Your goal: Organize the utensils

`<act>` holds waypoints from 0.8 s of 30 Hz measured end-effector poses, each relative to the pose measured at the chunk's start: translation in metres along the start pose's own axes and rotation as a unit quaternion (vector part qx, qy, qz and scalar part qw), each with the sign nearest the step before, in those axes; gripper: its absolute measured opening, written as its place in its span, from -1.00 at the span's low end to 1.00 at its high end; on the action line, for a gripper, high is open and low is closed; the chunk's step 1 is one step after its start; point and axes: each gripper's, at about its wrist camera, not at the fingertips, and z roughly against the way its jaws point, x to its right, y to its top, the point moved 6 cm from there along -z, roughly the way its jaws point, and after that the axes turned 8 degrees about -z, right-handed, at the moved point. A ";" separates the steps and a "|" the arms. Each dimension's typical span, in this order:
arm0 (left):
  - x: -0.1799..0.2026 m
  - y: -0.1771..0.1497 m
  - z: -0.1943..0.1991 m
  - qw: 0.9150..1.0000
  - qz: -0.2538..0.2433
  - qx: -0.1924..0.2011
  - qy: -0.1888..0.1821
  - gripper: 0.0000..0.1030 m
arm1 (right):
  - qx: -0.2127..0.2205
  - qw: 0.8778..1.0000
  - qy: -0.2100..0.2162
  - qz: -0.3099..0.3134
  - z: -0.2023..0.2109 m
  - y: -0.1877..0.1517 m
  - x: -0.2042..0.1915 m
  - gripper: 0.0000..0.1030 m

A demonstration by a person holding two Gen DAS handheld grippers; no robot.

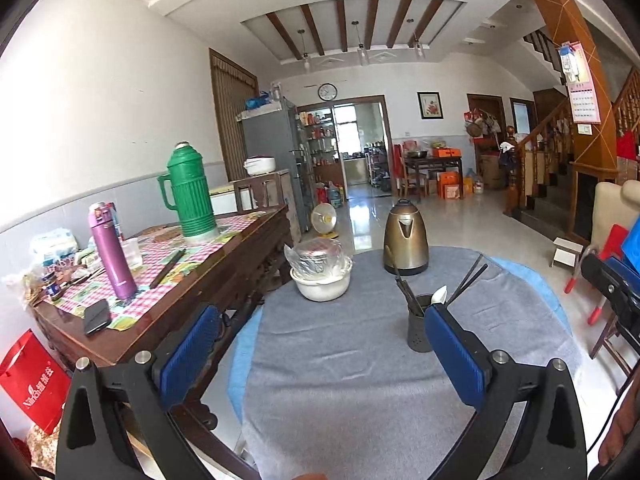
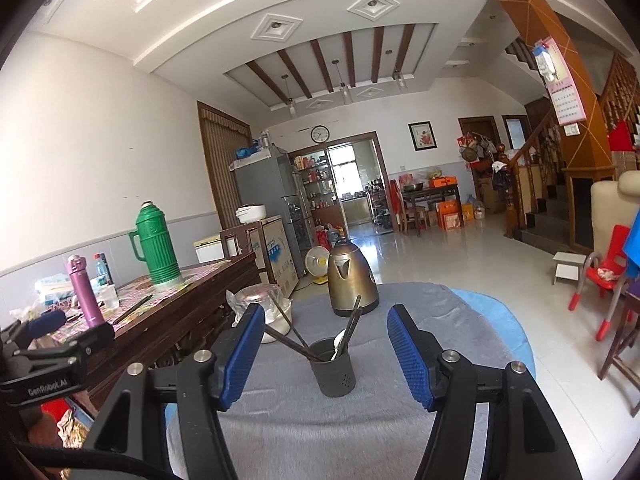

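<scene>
Already the utensils appear gathered: chopsticks (image 2: 349,325) and a white spoon (image 2: 339,345) stand in the dark utensil holder (image 2: 333,370), which sits upright near the middle of the grey cloth (image 2: 304,432) on the round table. No loose utensil shows on the cloth, so by my judgement the sorting is close to finished.

Both tools are empty. The right gripper (image 2: 322,356) has its blue pads spread wide, with the holder framed between them but a little farther off, not touching either pad. The left gripper (image 1: 320,354) is equally released; the holder sits just at its right pad, and contact there cannot be told.

Risks from here come mostly from the holder itself. It looks narrow and light, and the chopsticks lean out at steep angles to the left and far side. A pad brushing those long ends could lever the holder over or flick a stick onto the table. Pressing one side only would slide it on the cloth. Farther off, the bronze kettle (image 2: 351,280) and the covered white bowl (image 1: 321,276) stand clear of both grippers.
</scene>
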 end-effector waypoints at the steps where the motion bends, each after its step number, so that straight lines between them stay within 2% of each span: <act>1: -0.001 0.001 0.004 1.000 0.002 0.002 0.002 0.98 | 0.001 1.000 0.001 0.000 0.003 0.000 -0.003 0.30; 8: 0.000 0.005 0.022 1.000 -0.006 0.014 0.010 0.98 | 0.018 1.000 0.007 0.016 0.037 0.003 -0.011 0.40; 15: 0.005 -0.006 0.023 1.000 -0.017 0.008 0.007 0.99 | 0.027 0.999 -0.002 0.026 0.041 -0.006 -0.018 0.41; 24: 0.005 -0.024 0.017 1.000 -0.021 -0.016 0.012 0.99 | -0.022 1.000 -0.013 0.000 0.019 -0.034 -0.018 0.41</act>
